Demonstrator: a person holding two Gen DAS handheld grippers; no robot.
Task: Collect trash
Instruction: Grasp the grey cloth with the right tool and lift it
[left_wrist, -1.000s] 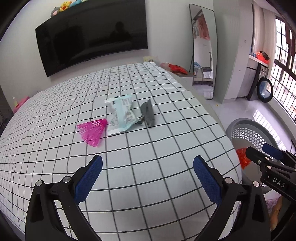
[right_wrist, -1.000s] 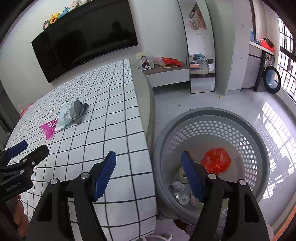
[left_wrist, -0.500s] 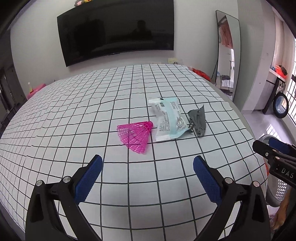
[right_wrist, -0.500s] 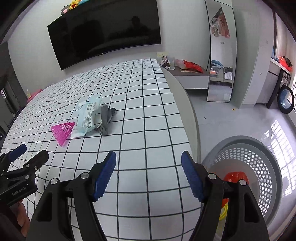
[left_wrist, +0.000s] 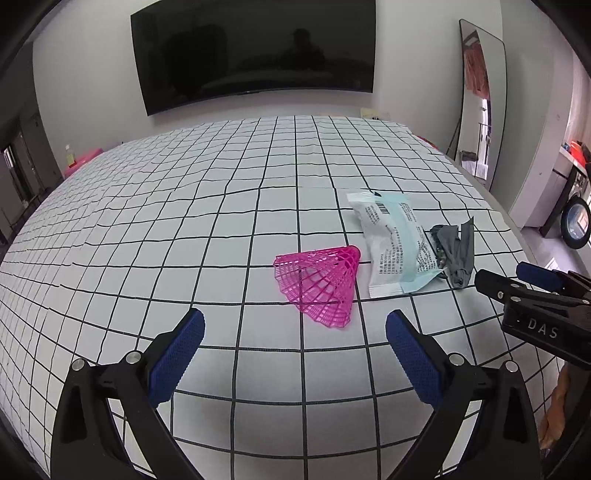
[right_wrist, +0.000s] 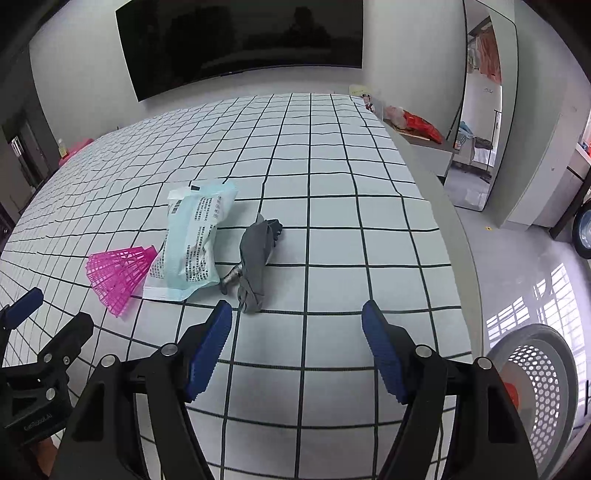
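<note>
From the left wrist view, we hold the left gripper (left_wrist: 293, 354) wide open and empty above the white bedspread with the black grid (left_wrist: 184, 236). The flattened pink plastic mesh cone (left_wrist: 321, 282) lies just ahead, slightly right of the centre line between our blue pads (left_wrist: 177, 356). Its narrow tip points to the right and touches the pale blue-and-white printed plastic packet (left_wrist: 393, 245); its wide fanned edge faces us and the left. The long axis runs from near-left to far-right. To take it well, we judge it best to shift a little right and close across the fan's thin body, not along it — the mesh looks light and may slip or flex. The packet's long axis runs away from us, barcode end far. Beyond it lies the crumpled grey scrap (left_wrist: 458, 251), with the right gripper's tips close to it at the frame's right edge.

From the right wrist view, the right gripper (right_wrist: 297, 350) is also fully open and holds nothing. The grey scrap (right_wrist: 255, 264) lies just beyond the left pad, its long axis running away from us — we should sidle left before pinching its middle. The grey perforated basket (right_wrist: 543, 373) stands on the floor at lower right, with something red inside.
</note>
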